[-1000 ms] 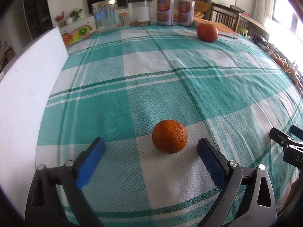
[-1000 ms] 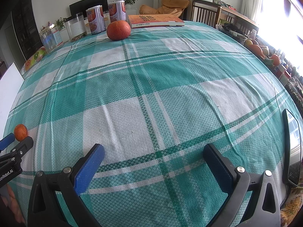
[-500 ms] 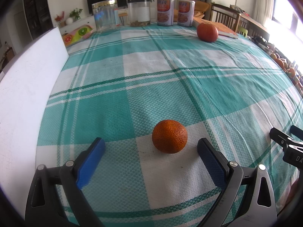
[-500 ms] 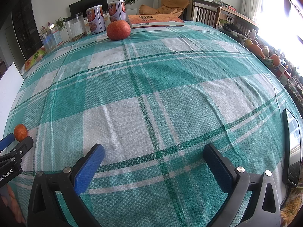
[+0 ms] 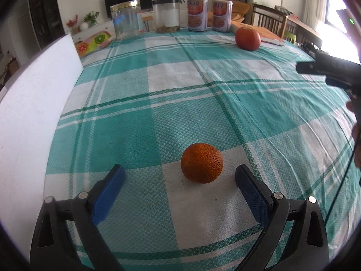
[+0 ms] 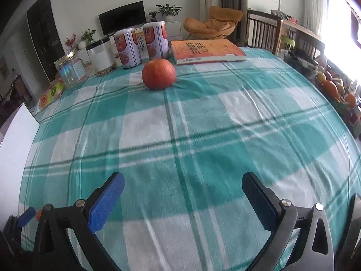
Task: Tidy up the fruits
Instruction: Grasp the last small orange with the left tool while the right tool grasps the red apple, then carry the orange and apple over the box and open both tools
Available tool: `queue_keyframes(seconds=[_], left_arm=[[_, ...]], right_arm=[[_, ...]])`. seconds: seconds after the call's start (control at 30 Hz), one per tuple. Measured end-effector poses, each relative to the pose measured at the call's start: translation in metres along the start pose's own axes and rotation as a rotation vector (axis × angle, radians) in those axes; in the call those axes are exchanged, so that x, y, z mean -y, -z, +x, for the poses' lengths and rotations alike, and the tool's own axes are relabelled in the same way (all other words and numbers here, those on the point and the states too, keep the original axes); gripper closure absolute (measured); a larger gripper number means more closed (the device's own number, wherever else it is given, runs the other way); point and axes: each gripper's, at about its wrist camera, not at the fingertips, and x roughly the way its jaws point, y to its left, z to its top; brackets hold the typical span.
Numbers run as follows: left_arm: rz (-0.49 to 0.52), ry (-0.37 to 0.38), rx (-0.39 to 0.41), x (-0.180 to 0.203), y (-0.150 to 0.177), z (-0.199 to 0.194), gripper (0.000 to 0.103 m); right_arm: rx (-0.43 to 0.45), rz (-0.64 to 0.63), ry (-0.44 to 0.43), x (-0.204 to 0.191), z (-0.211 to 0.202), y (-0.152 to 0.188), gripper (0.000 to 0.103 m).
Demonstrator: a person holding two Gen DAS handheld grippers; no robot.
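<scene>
A small bumpy orange (image 5: pixel 202 163) lies on the green-and-white checked tablecloth (image 5: pixel 171 79), just ahead of my left gripper (image 5: pixel 180 176), between its open blue pads and nearer the right pad. A larger red-orange fruit (image 6: pixel 158 74) sits far across the table in front of a book; it also shows in the left wrist view (image 5: pixel 247 38). My right gripper (image 6: pixel 183 183) is open and empty above the cloth, pointed toward that fruit. Its body shows at the right edge of the left wrist view (image 5: pixel 329 67).
Two printed tins (image 6: pixel 140 45), a white-labelled jar (image 6: pixel 101 58) and a clear jar (image 6: pixel 70 70) stand along the far edge. An orange book (image 6: pixel 207 50) lies behind the large fruit. A white board (image 5: pixel 33 103) stands at the left. More fruit (image 6: pixel 331 88) sits off the right edge.
My right gripper has lifted and moved forward over the table toward the large red-orange fruit. My left gripper and the small orange have stayed put.
</scene>
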Motion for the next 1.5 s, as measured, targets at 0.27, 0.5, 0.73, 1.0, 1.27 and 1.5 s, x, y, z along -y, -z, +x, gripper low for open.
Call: queue_keyframes(seconds=[0.27,0.5,0.73,1.0,1.27,1.5], left_arm=[[-0.004,0.005,-0.001,-0.001,0.000,0.001,0.004],[-0.001,0.002,0.000,0.000,0.000,0.001,0.004],[-0.002,0.005,-0.001,0.000,0.000,0.001,0.004],[-0.004,0.008,-0.002,0.000,0.000,0.002,0.004],[-0.004,0.007,-0.001,0.000,0.000,0.001,0.004],[-0.003,0.008,-0.002,0.000,0.000,0.001,0.004]], right_arm=[[0.005,-0.211,0.080,-0.045,0.102,-0.094,0.000],[-0.045,-0.122,0.014,-0.036,0.141,-0.113,0.009],[-0.045,-0.022,-0.090,-0.022,0.129,-0.096,0.034],[-0.077,0.059,-0.231,-0.008,0.036,-0.007,0.034],[-0.108,0.101,-0.147,-0.024,-0.076,0.114,0.033],[-0.081,0.009,-0.012,-0.046,-0.082,0.151,0.033]])
